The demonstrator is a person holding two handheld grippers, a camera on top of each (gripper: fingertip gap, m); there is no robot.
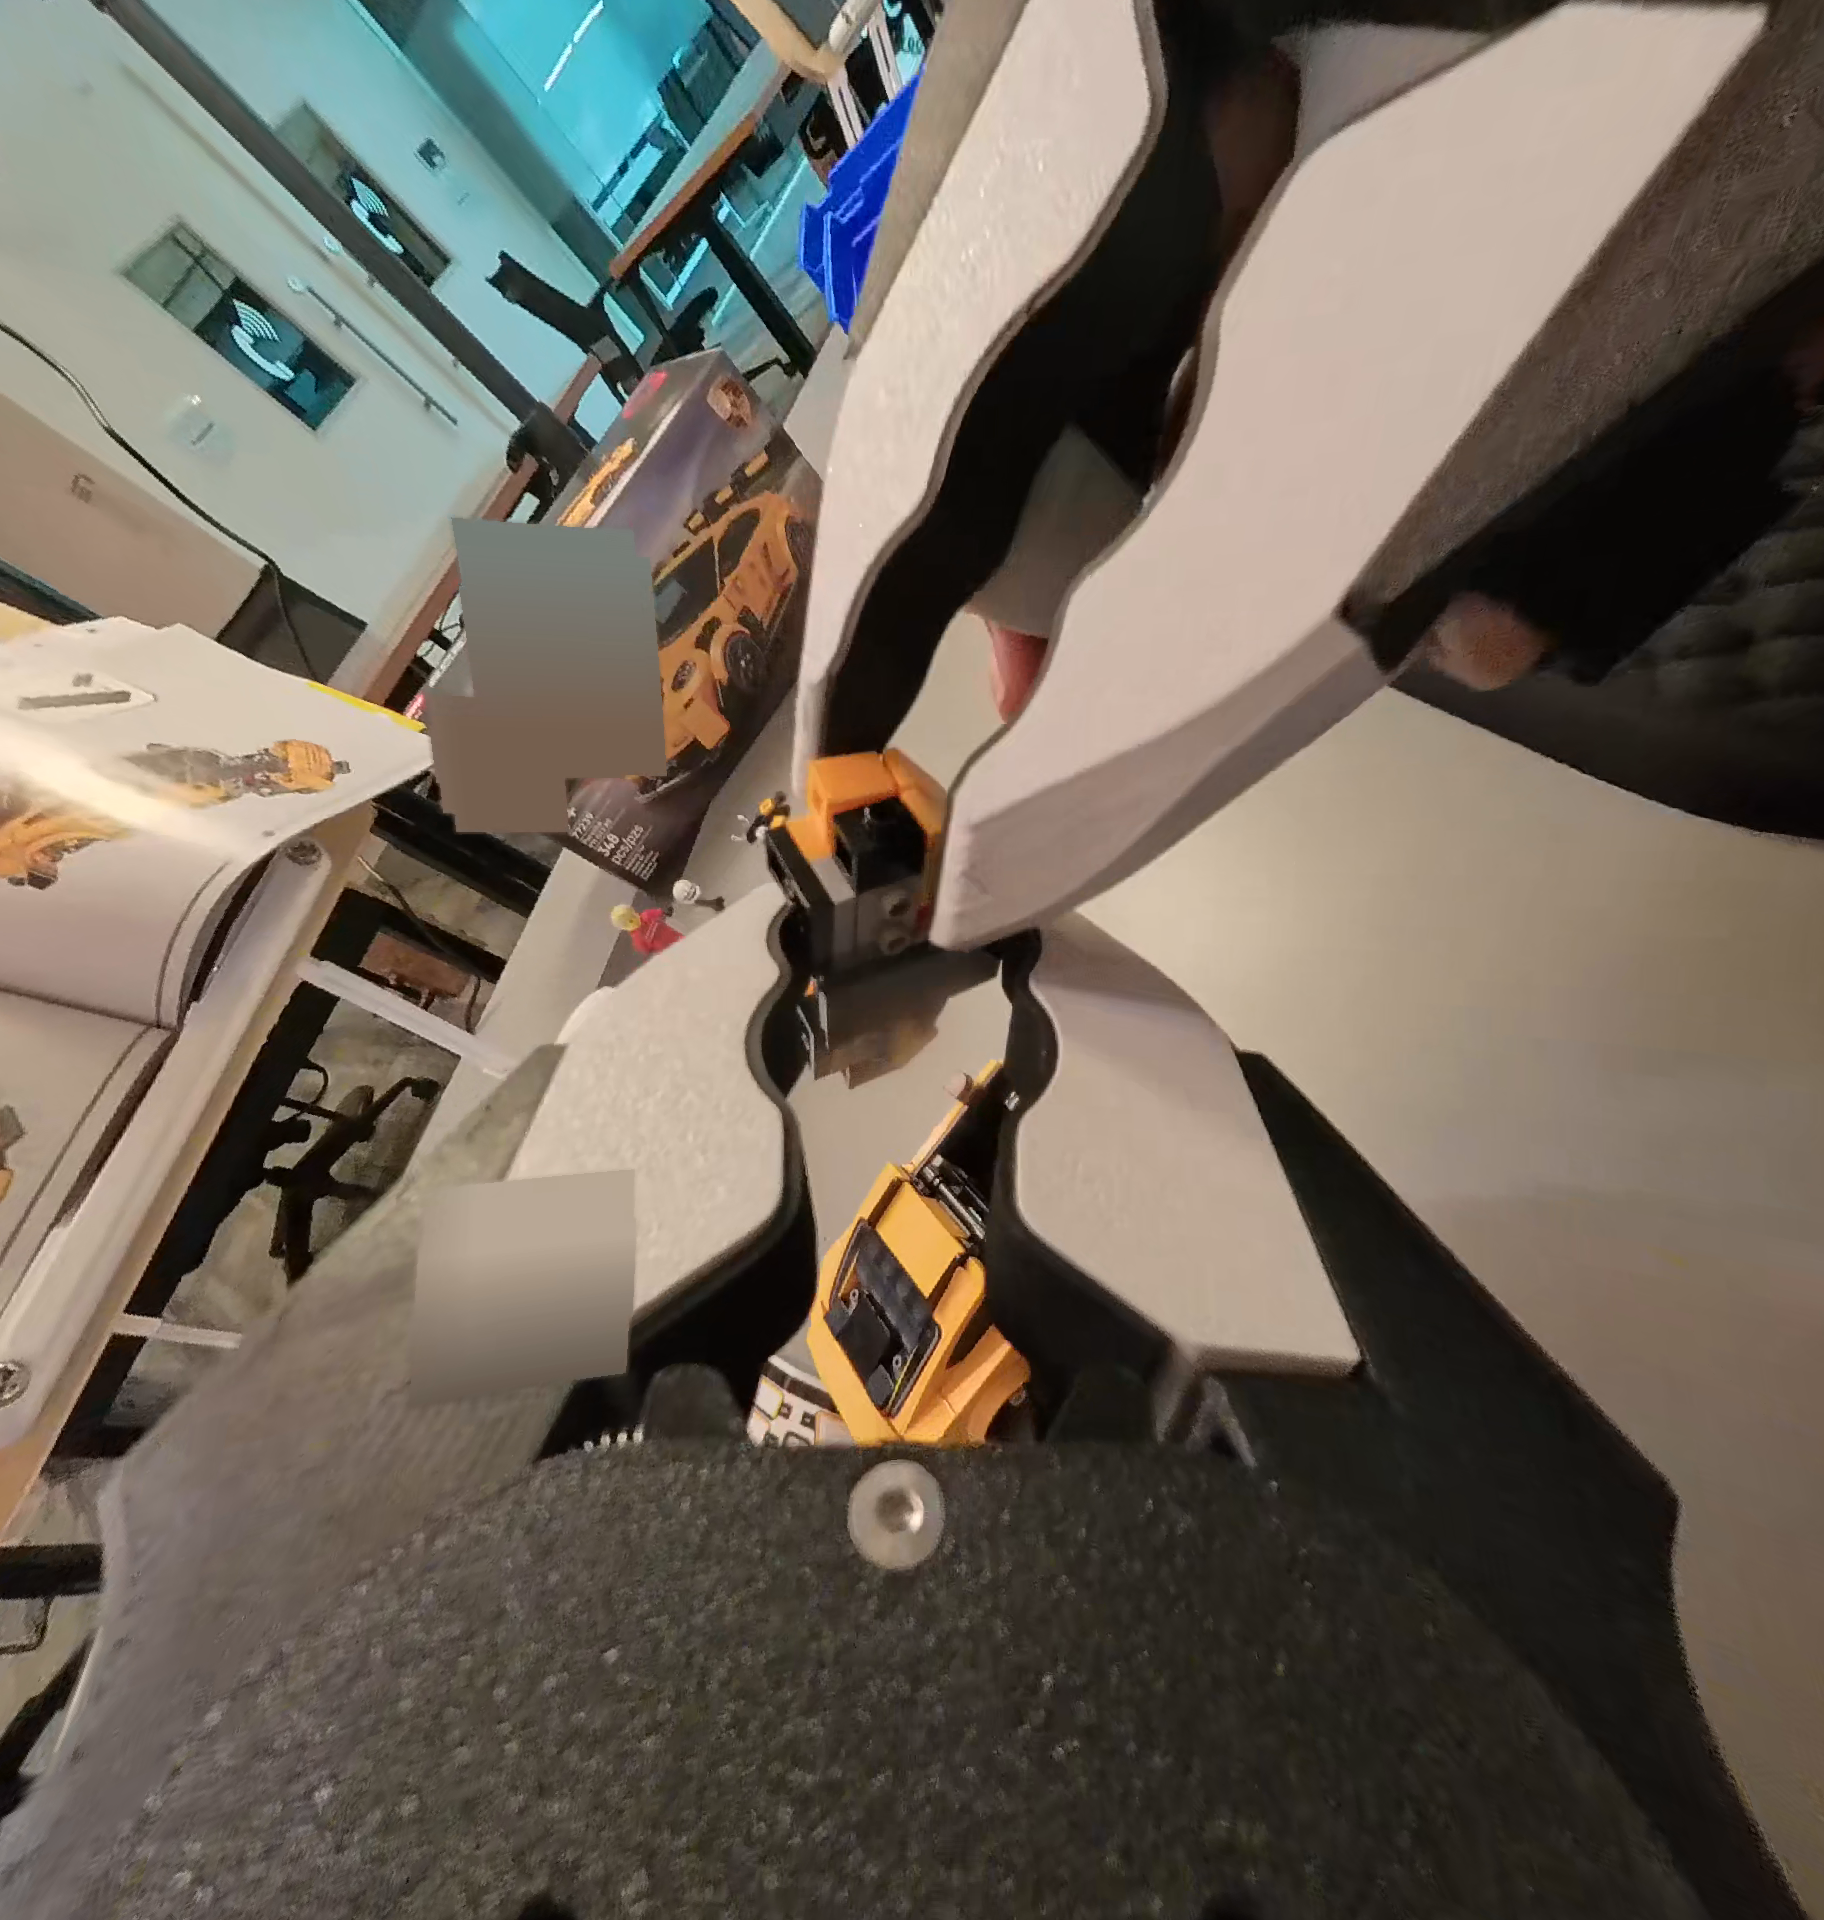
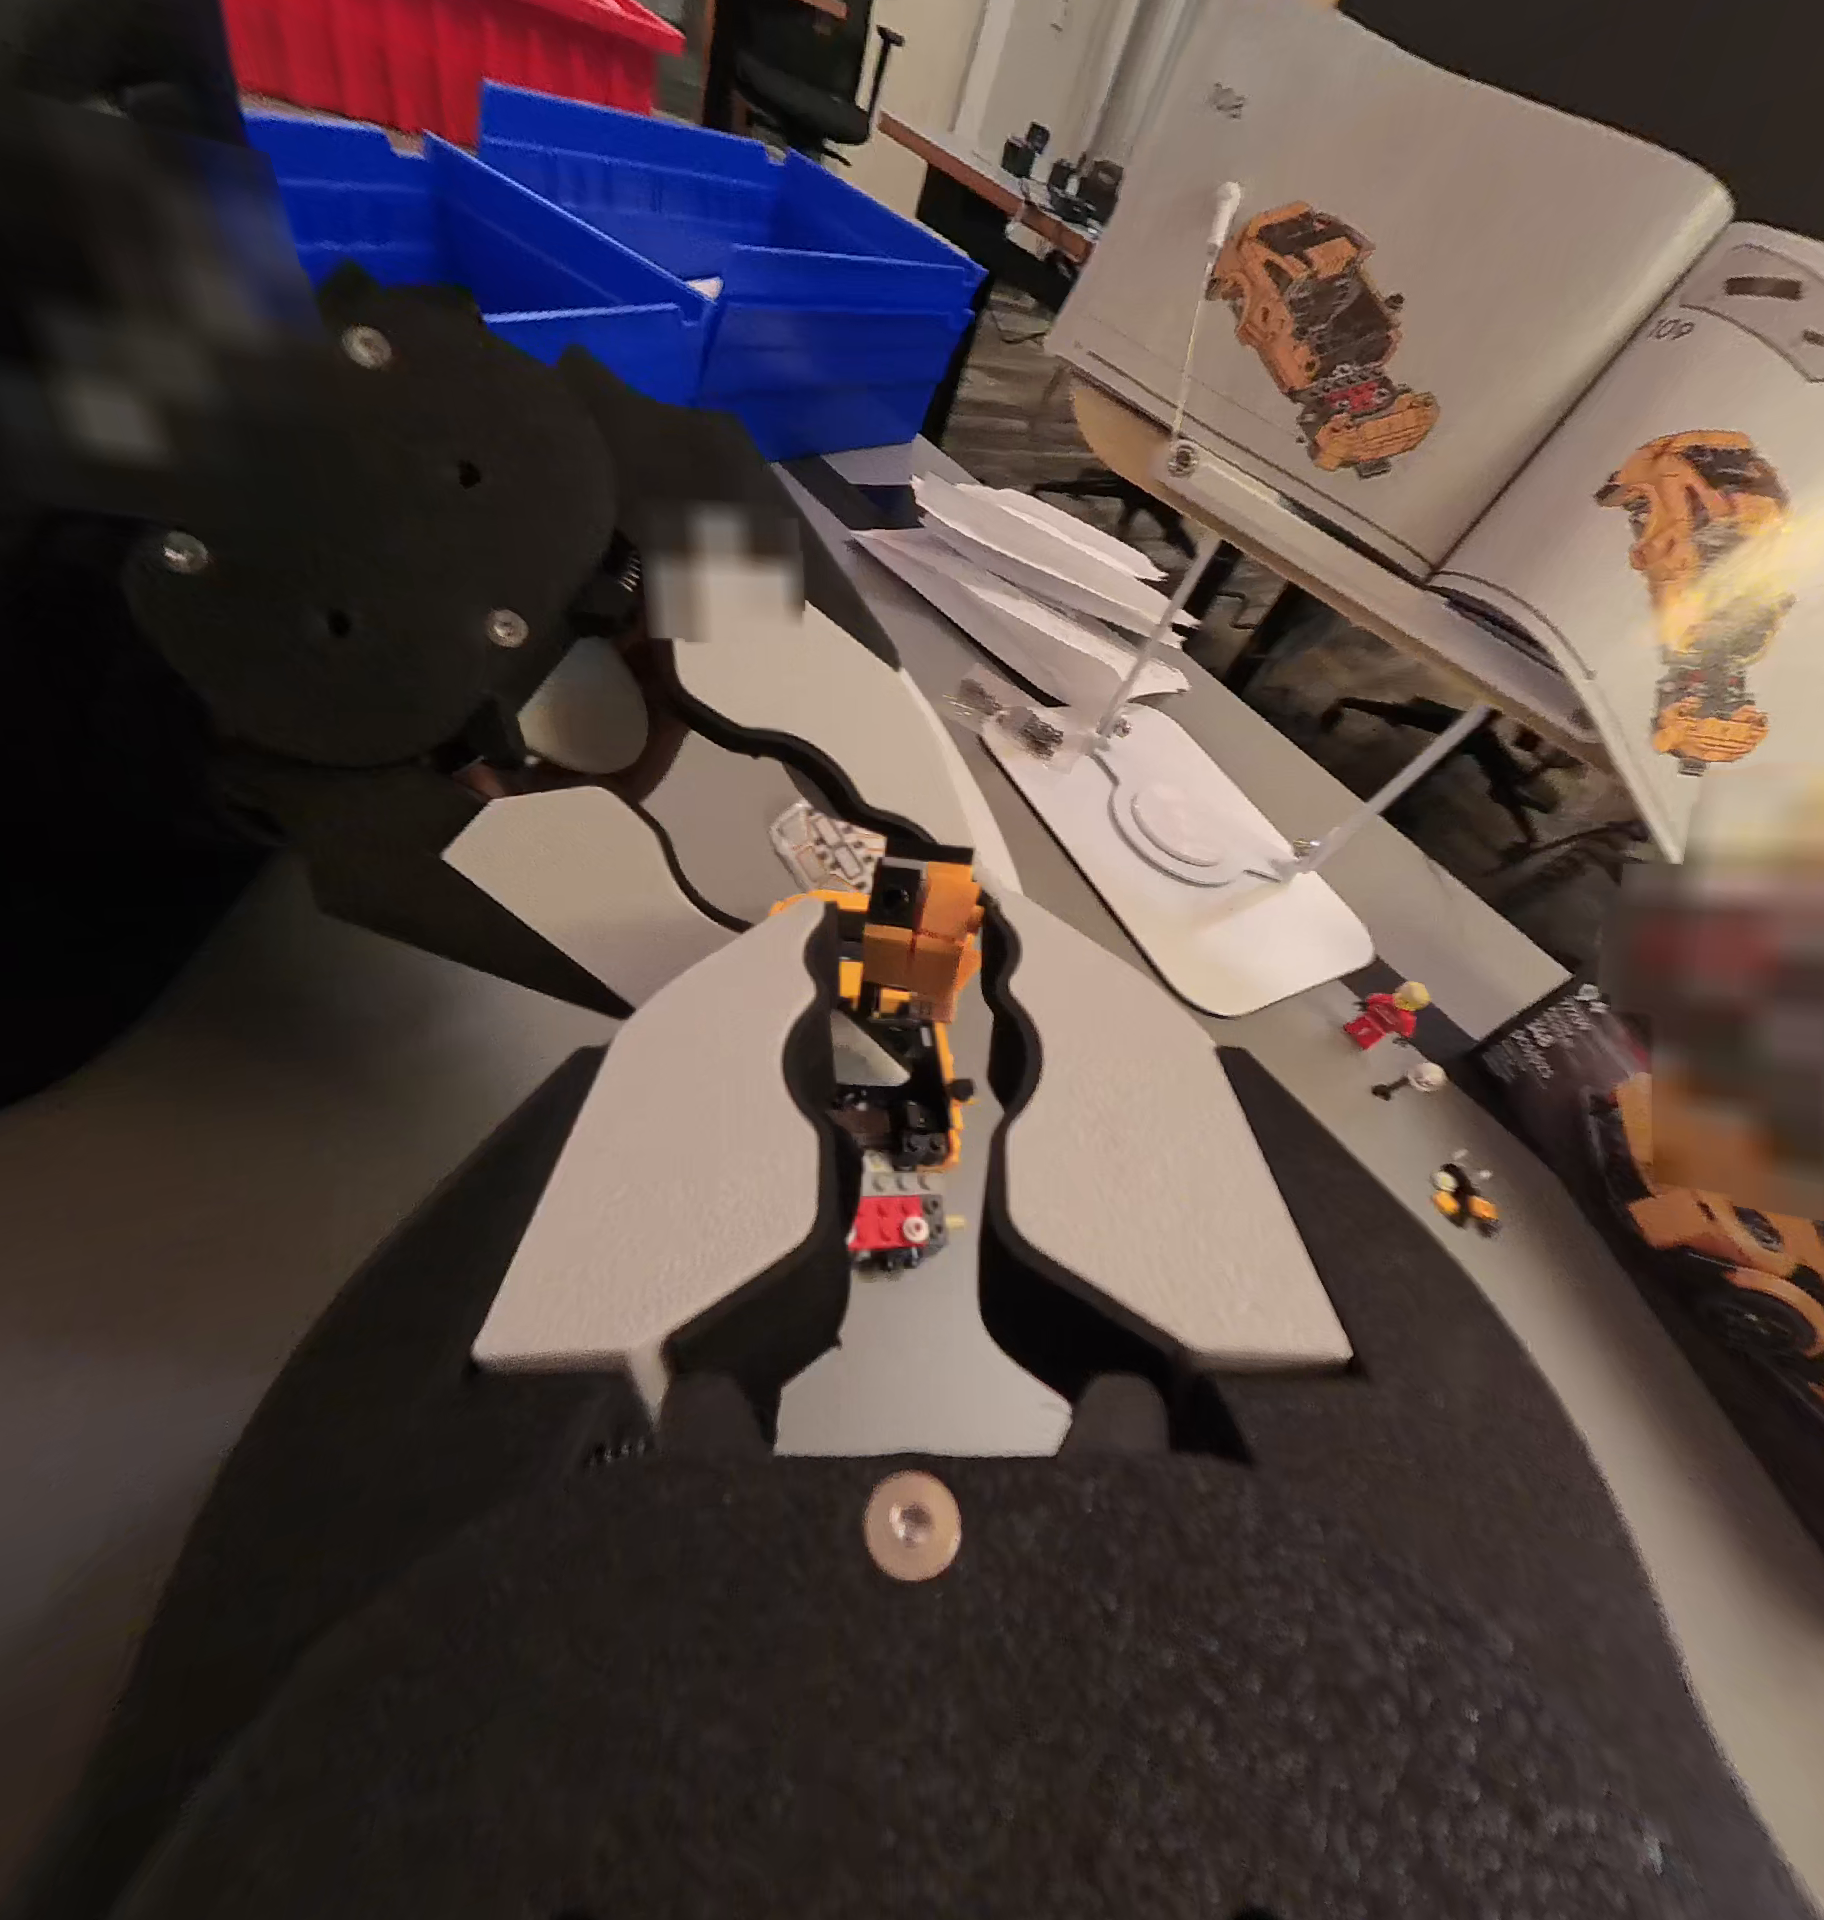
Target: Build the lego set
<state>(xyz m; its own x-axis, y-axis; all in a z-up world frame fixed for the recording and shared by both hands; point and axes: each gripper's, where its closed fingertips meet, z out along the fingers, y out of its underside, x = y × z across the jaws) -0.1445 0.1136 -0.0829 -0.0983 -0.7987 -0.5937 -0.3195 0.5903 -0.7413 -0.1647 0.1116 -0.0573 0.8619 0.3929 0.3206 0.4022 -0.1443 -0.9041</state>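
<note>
Left wrist view: left gripper (image 1: 887, 997) at centre frame, closed on a small orange-and-black brick assembly (image 1: 861, 862), right gripper (image 1: 887, 831) reaching down from the upper right onto the same piece, orange car body (image 1: 913, 1309) below on the grey table (image 1: 1459, 1039). Right wrist view: right gripper (image 2: 908, 945) at centre, clamped on the assembly (image 2: 913, 935), car body (image 2: 903, 1081) beneath, instruction booklet (image 2: 1407, 343) at upper right, blue bins (image 2: 679, 239) at upper left.
</note>
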